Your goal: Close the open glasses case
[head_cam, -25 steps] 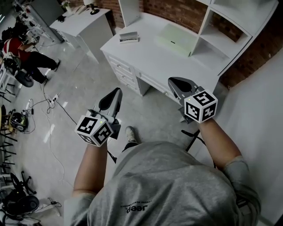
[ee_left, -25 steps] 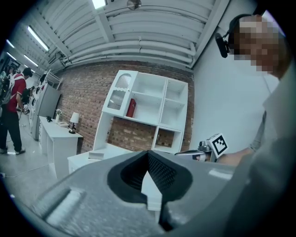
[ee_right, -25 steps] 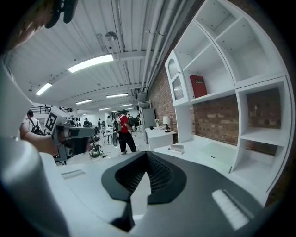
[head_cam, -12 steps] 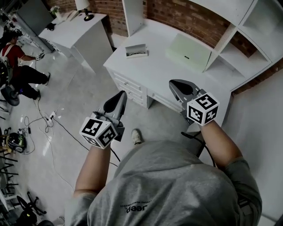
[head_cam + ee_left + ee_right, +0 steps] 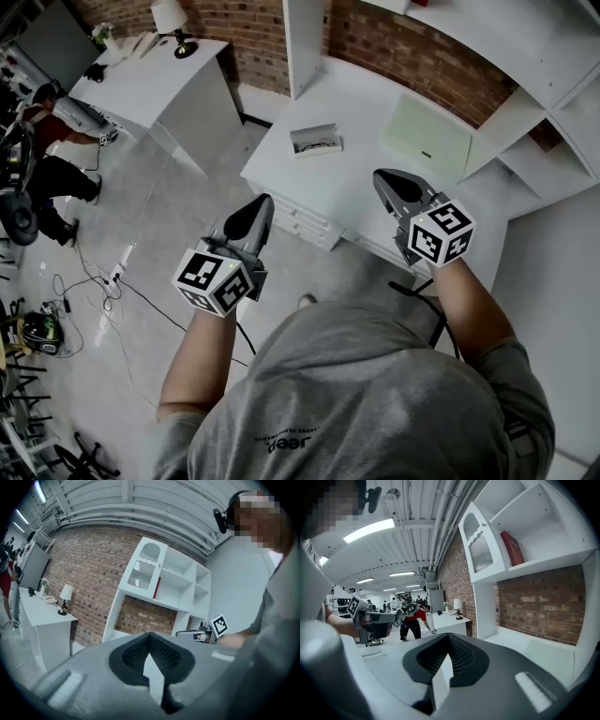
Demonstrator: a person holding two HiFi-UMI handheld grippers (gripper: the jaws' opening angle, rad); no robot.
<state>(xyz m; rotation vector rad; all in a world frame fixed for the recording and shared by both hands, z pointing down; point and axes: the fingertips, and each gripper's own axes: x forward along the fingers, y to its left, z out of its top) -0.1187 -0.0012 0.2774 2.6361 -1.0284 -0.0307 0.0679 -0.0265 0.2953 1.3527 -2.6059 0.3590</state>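
Left gripper [image 5: 260, 202] and right gripper [image 5: 386, 180] hang clenched and empty at the near edge of the counter [image 5: 309, 183], so we judge this the approach: next we reach the open case [image 5: 316, 140] at far left and shut it.

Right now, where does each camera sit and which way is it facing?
Head view: on the person's head, looking steeply down at the white desk and the open glasses case; shows arms, torso, left tongs and right tongs.
Left gripper view: on the left tongs, looking along their shut jaws toward the brick wall and shelf unit; right tongs at right.
Right gripper view: on the right tongs, along shut jaws toward the shelf unit; left tongs at left.
Shared: both gripper views show the shelf unit and the opposite tongs.
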